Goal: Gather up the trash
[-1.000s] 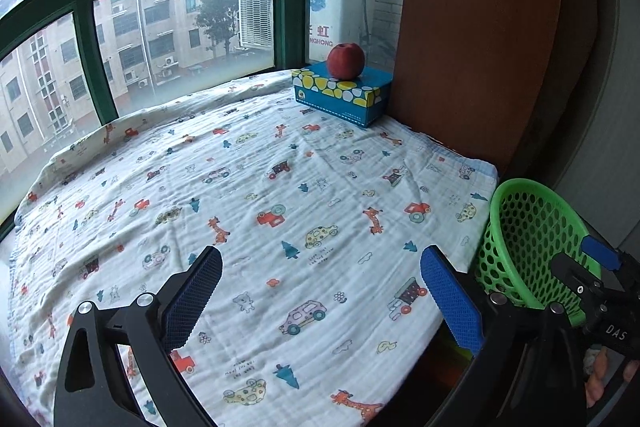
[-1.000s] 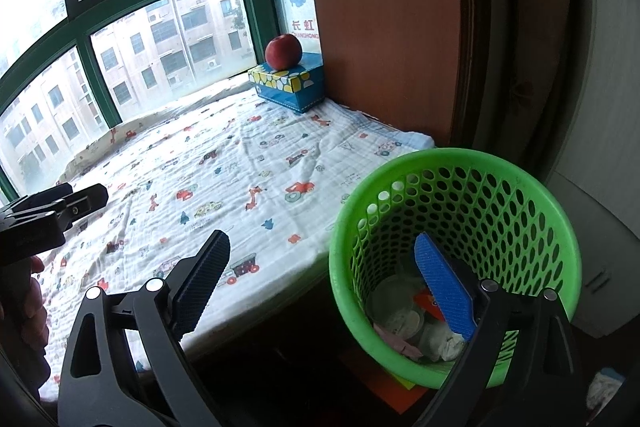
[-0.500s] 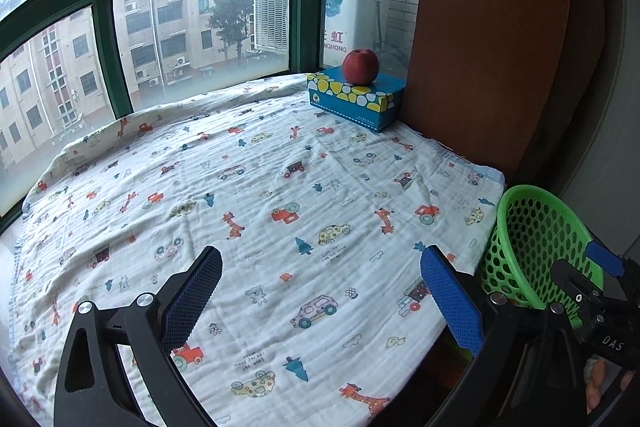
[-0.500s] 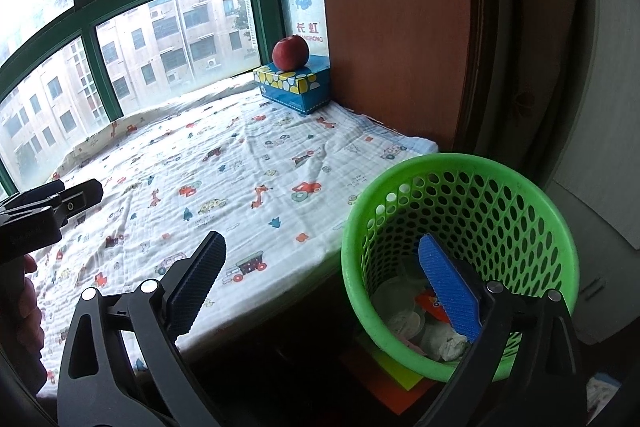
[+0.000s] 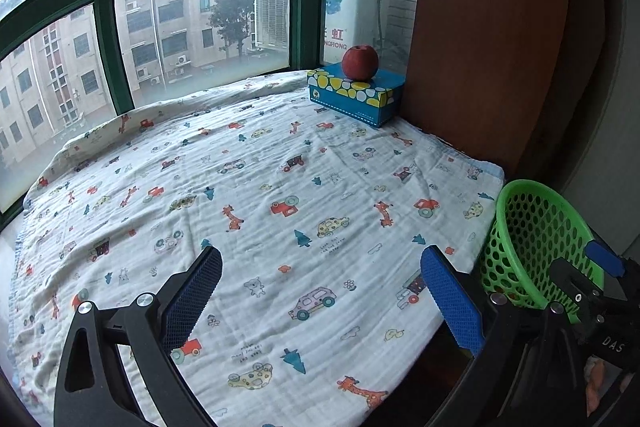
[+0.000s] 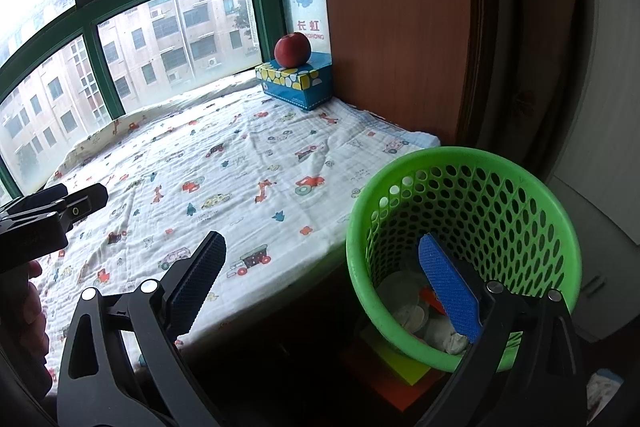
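Both claws gape wide, holding nothing. The left claw (image 5: 320, 291) hangs over the cartoon-print cloth (image 5: 256, 187); the right claw (image 6: 324, 279) has crumpled white trash (image 6: 408, 311) in the green perforated plastic basket (image 6: 480, 203) just beyond its right finger.

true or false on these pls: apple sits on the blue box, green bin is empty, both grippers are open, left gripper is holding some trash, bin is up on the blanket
1. The apple sits on the blue box. True.
2. The green bin is empty. False: crumpled white trash lies at its bottom.
3. Both grippers are open. True: the left gripper and the right gripper both have their jaws spread wide.
4. The left gripper is holding some trash. False: nothing is between its fingers.
5. The bin stands up on the blanket. False: it stands beside the blanket's edge, lower than it.
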Demonstrator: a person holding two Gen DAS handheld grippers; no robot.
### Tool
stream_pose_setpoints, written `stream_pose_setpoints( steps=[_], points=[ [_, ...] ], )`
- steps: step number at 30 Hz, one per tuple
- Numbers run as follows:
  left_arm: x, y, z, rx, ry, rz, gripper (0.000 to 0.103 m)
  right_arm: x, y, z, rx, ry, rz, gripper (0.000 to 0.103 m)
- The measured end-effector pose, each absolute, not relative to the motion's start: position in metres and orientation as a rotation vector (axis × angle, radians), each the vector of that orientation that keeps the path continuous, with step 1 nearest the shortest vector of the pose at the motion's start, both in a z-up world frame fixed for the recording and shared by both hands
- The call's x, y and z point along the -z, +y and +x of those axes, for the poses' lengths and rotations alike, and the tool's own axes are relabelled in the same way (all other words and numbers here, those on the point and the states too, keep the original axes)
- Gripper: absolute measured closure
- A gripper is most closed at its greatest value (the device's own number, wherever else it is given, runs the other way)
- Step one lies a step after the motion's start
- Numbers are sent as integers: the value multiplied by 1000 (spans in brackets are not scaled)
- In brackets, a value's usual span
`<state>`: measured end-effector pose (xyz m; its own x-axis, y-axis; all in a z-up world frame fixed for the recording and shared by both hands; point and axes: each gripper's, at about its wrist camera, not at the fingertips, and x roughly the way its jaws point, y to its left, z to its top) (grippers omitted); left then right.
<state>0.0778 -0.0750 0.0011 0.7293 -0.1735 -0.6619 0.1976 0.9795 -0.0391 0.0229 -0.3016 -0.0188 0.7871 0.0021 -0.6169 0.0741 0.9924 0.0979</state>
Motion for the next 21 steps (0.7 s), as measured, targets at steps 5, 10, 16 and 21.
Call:
stream_pose_setpoints(
  steps=[5, 10, 16, 21],
  points=[
    [-5, -76, 74, 213, 713, 10, 7, 17, -303, 20, 43, 654, 123, 7],
    [-8, -81, 71, 223, 693, 2, 7, 14, -304, 17, 51, 637, 122, 7],
    [-13, -87, 67, 227, 669, 29, 7, 10, -306, 13, 69, 621, 121, 7],
    [-11, -89, 65, 237, 677, 32, 7, 10, -306, 12, 66, 622, 123, 7]
  ],
)
